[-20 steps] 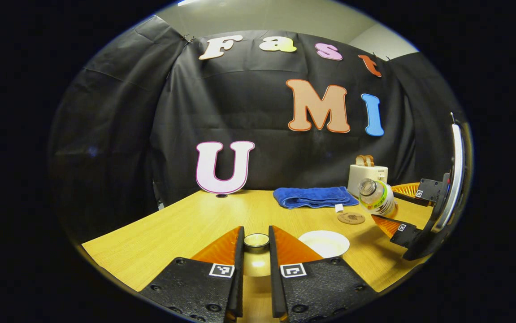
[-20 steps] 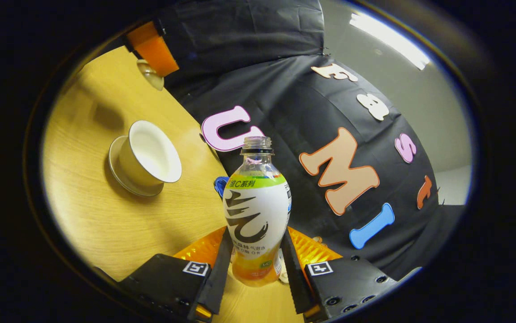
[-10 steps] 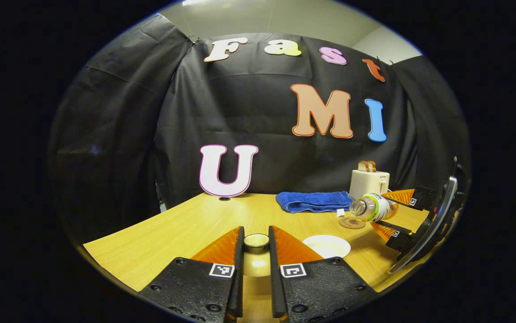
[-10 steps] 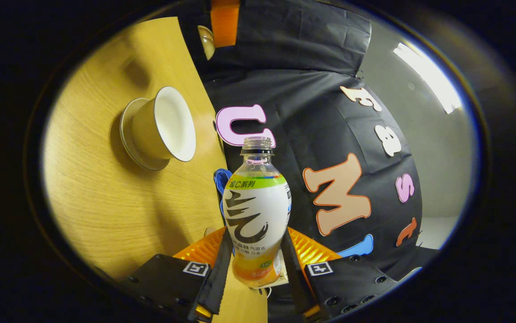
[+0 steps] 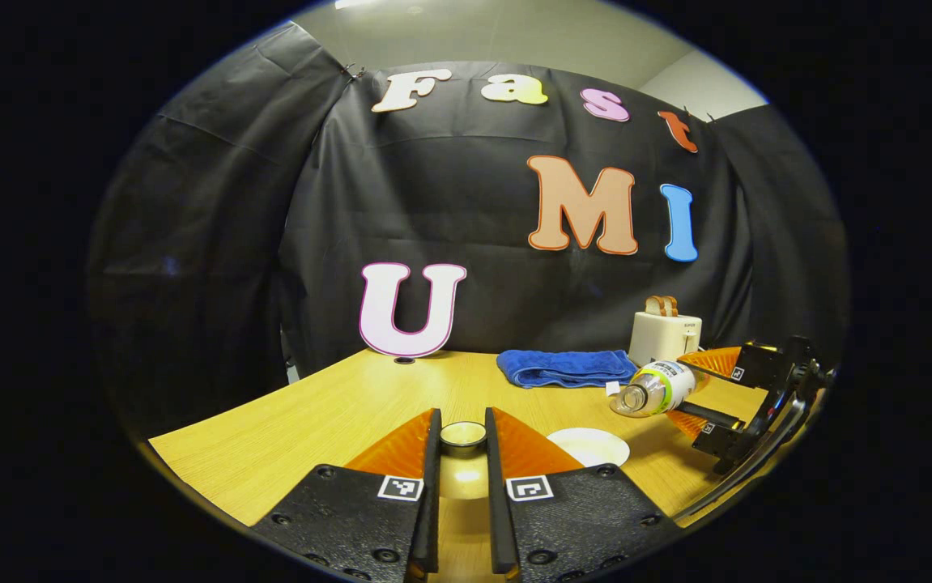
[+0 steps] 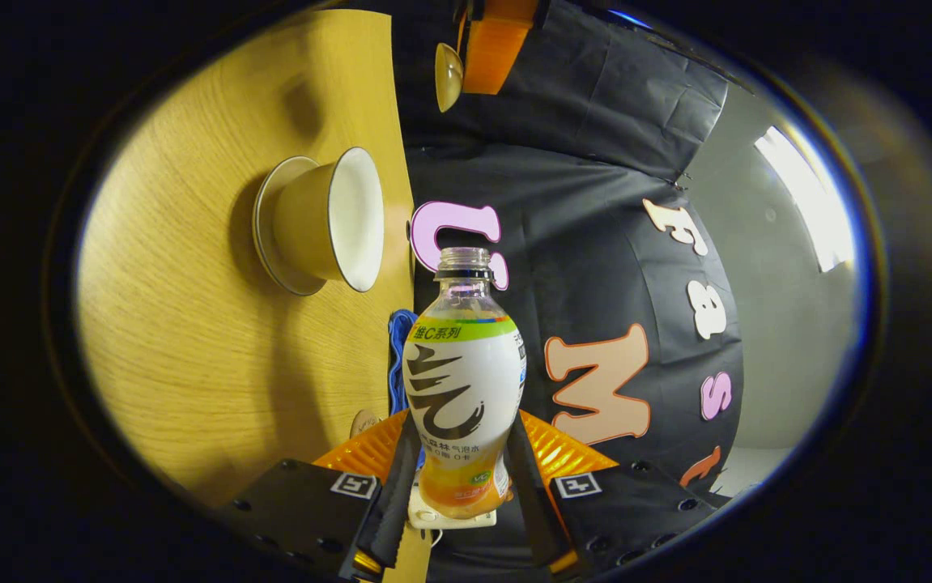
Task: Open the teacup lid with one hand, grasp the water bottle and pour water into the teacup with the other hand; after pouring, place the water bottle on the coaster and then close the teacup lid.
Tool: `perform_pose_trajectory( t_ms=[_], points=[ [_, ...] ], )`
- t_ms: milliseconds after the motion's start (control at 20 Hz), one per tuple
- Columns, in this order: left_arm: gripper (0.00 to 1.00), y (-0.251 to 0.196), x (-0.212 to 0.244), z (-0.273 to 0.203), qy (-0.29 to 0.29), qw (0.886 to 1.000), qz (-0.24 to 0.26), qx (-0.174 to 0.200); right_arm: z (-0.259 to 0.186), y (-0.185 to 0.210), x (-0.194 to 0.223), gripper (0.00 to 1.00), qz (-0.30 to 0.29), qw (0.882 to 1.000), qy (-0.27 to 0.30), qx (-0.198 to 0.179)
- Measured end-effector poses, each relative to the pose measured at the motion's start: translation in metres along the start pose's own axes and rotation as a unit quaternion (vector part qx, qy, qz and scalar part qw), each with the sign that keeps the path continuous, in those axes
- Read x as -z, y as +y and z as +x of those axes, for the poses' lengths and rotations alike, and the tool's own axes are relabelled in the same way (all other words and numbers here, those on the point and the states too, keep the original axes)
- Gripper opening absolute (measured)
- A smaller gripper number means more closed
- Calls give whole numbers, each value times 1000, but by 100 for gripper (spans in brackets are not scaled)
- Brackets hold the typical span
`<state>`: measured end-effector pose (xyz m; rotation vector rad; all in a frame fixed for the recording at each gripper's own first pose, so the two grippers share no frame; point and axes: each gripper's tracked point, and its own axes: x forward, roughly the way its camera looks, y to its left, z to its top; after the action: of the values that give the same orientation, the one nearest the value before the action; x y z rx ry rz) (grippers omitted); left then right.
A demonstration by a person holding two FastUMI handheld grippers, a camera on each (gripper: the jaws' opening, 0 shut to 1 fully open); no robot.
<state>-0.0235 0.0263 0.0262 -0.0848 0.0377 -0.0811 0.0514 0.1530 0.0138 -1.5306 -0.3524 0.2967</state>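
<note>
Bottle (image 6: 464,380): uncapped, part full of orange liquid, lying tipped about level in the air in the left gripper view (image 5: 656,389), mouth pointing toward the cup and sitting above and just short of its rim. Right gripper (image 6: 456,478): clamping the bottle's lower body, both fingers pressing its sides. Cup (image 6: 328,219): open and white inside, sitting on its saucer (image 6: 267,243) on the table (image 6: 190,340); whether any liquid is in it cannot be told. Lid (image 5: 463,437): being held off the cup by the left gripper (image 5: 462,453), its fingers closing on the knob; in the right gripper view the lid (image 6: 448,77) is hanging well clear of the cup. Coaster (image 6: 364,423): lying on the table near the bottle's base, bare, partly hidden. Further out: blue towel (image 5: 564,366) and toaster (image 5: 664,336) at the back of the table. Step in hand, by judgement: the pour, with the tilt being made and no stream visible. Next move calls for bringing the mouth over the cup's opening and tipping slightly past level, slowly, since the cup is wide but shallow; after that, righting the bottle, setting it on the coaster, and lowering the lid.
</note>
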Motion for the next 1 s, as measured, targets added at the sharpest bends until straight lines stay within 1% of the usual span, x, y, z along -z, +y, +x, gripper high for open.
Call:
perform_pose_trajectory(
  t_ms=[300,350,700,1000],
  points=[
    [22,-1,-2,-1,-3,1000,-4,3,-2,-2,-8,65,-67,997,-24,-5],
    [22,-1,-2,-1,-3,1000,-4,2,-2,-2,-9,63,-73,997,-26,-7],
    [22,-1,-2,-2,-3,1000,-8,4,-3,-2,-13,64,-117,992,-40,-20],
    [22,-1,-5,-3,-5,1000,-9,6,-3,-1,-18,64,-158,986,-49,-24]
  ],
)
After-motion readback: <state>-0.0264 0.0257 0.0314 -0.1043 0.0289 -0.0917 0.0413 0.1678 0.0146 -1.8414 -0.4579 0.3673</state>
